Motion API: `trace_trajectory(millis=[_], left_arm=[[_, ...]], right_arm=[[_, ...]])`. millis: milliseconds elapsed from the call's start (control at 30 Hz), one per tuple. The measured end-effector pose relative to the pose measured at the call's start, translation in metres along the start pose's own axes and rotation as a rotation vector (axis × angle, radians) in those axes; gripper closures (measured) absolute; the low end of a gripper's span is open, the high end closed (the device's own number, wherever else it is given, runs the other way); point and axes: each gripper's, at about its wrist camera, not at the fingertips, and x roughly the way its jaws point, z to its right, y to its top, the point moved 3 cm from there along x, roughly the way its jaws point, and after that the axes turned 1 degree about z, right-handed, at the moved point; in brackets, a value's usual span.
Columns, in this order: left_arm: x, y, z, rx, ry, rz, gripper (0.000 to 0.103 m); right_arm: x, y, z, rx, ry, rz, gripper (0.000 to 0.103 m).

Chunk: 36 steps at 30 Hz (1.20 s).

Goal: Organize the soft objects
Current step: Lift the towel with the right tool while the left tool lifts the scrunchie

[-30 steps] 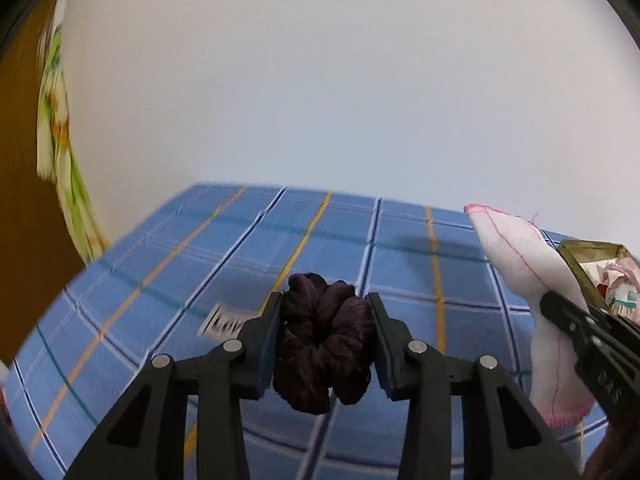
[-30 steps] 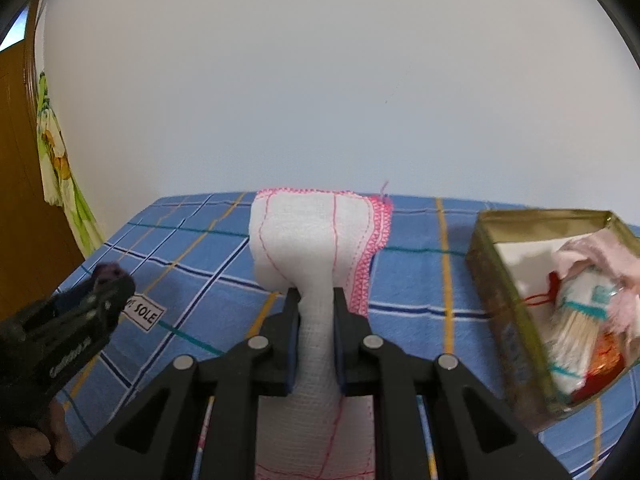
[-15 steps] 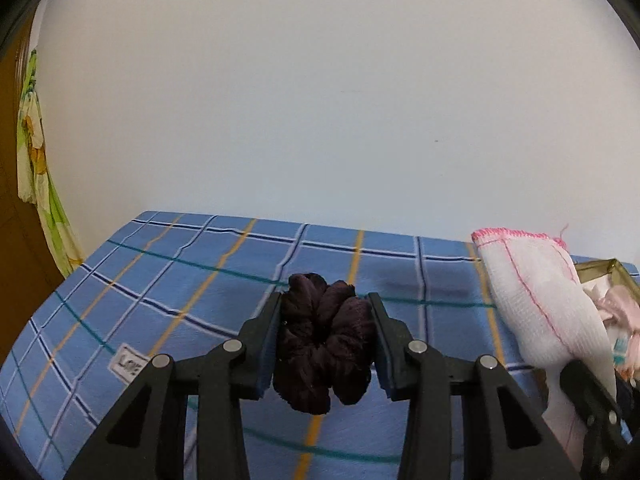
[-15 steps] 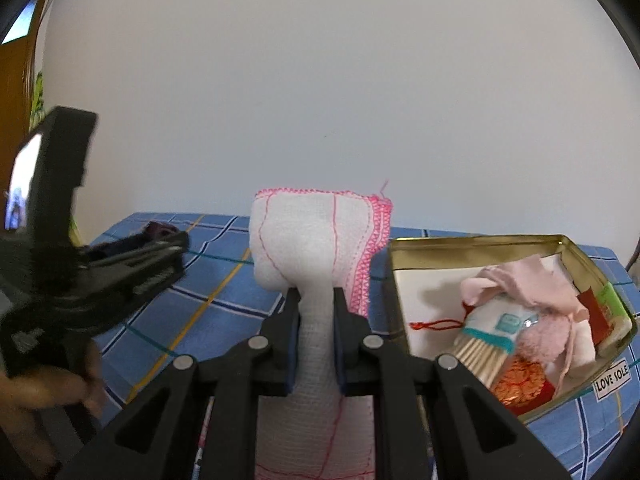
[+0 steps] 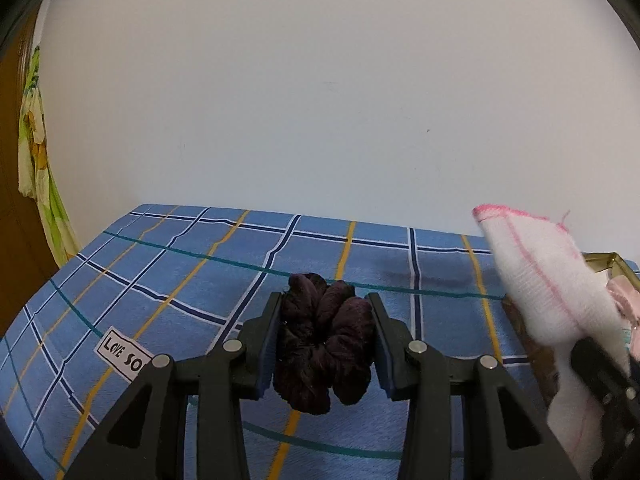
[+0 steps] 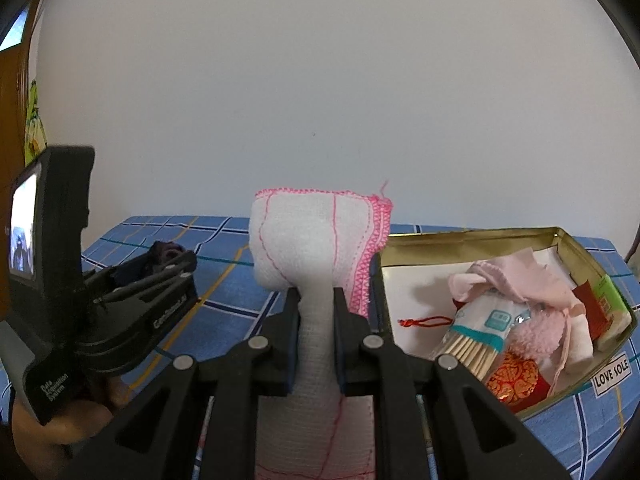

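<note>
both tongs carry their load above the blue checked surface, the left tongs closed on a dark scrunchie and the right tongs pinching a white cloth, so next, i think, each must go into the tin box just right of the right tongs.

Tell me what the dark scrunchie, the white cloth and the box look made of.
Scrunchie: dark maroon velvet-like fabric, judging by its soft sheen and gathered folds. Cloth: white cotton gauze or terry, matte, with pink stitched edging. Box: probably tin, from its thin gold-coloured, slightly glossy walls.
</note>
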Motion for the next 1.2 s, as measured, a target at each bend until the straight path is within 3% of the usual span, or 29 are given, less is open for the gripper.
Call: trace_trajectory(millis=[300, 1200], left_arm=[[-0.003, -0.005, 0.008, 0.015, -0.003, -0.002, 0.06], [-0.021, -0.02, 0.011, 0.009, 0.017, 0.002, 0.06]], right_arm=[[-0.014, -0.011, 0.018, -0.017, 0.005, 0.014, 0.089], [-0.024, -0.011, 0.002, -0.089, 0.047, 0.004, 0.089]])
